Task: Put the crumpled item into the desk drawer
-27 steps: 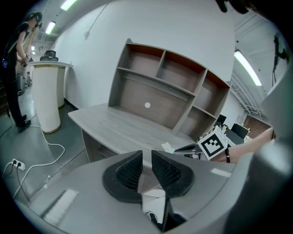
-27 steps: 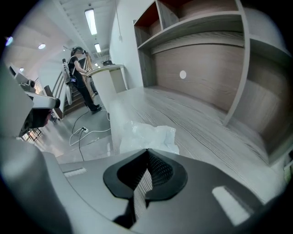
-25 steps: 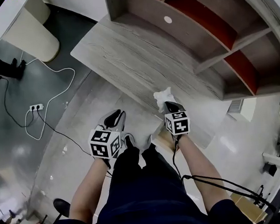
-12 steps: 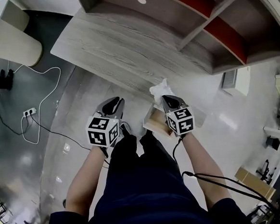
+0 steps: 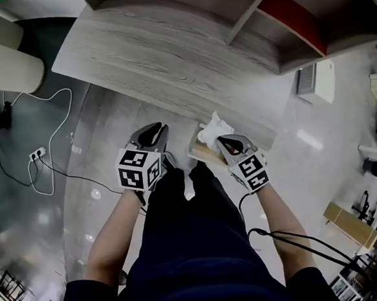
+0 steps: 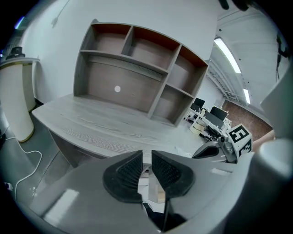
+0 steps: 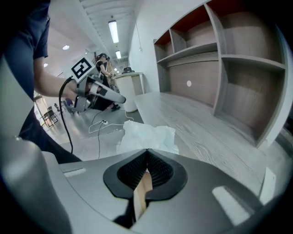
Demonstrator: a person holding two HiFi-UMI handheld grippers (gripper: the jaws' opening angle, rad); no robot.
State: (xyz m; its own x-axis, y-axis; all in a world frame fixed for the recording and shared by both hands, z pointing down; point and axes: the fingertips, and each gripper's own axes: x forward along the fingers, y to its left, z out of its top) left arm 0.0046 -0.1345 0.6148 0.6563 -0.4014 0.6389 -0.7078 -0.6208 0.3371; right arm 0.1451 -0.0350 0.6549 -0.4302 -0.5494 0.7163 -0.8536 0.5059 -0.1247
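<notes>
Crumpled item (image 5: 213, 130) held at the desk (image 5: 156, 65) edge.
Right gripper (image 5: 223, 139) is clamped on the white crumpled item, over the drawer (image 5: 202, 153); left gripper (image 5: 151, 133), at the drawer's 9 o'clock, is narrowly parted and empty.
</notes>
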